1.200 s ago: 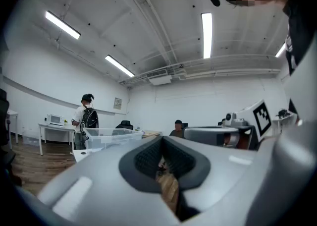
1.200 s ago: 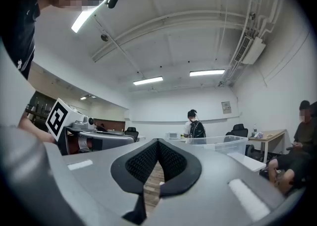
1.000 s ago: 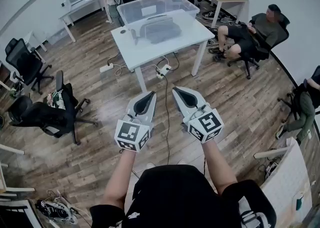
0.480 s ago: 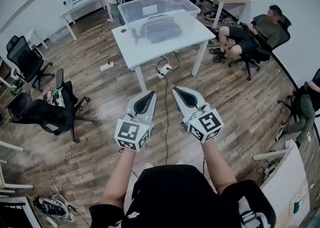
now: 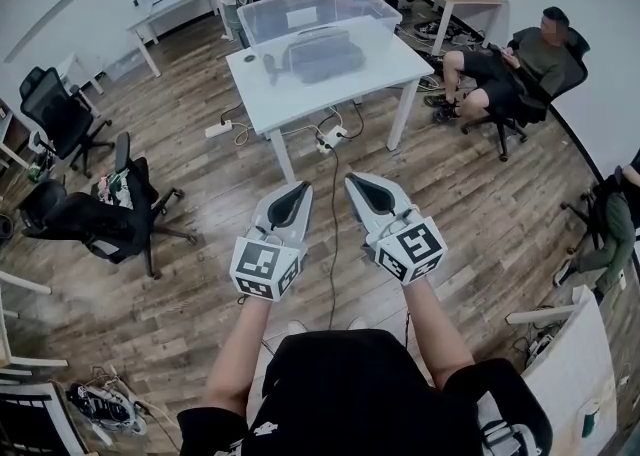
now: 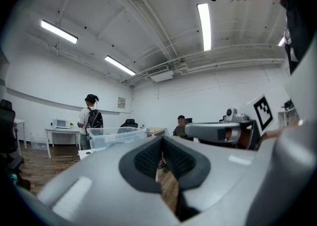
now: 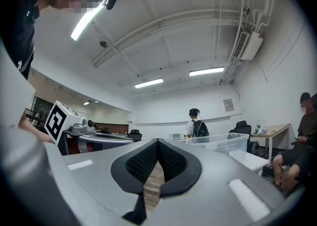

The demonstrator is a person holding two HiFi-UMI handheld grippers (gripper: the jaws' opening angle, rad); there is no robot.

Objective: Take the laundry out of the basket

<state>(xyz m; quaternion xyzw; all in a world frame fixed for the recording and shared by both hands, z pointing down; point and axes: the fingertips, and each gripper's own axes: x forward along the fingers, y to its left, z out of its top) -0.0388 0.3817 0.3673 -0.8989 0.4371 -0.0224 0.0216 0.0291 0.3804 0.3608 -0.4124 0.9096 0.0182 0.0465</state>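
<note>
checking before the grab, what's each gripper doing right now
Left gripper: shut, empty.
Right gripper: shut, empty.

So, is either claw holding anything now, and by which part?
Nothing is held: the left claw and the right claw are both shut and empty, far from the clear basket.

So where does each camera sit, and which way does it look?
Head view: on the person's head, looking steeply down at floor and white table; arms, left tongs and right tongs show.
Left gripper view: on the left tongs, looking level along their shut tips; right tongs at right.
Right gripper view: on the right tongs, likewise; left tongs at left.
Shared: all show the clear bin on that table.
</note>
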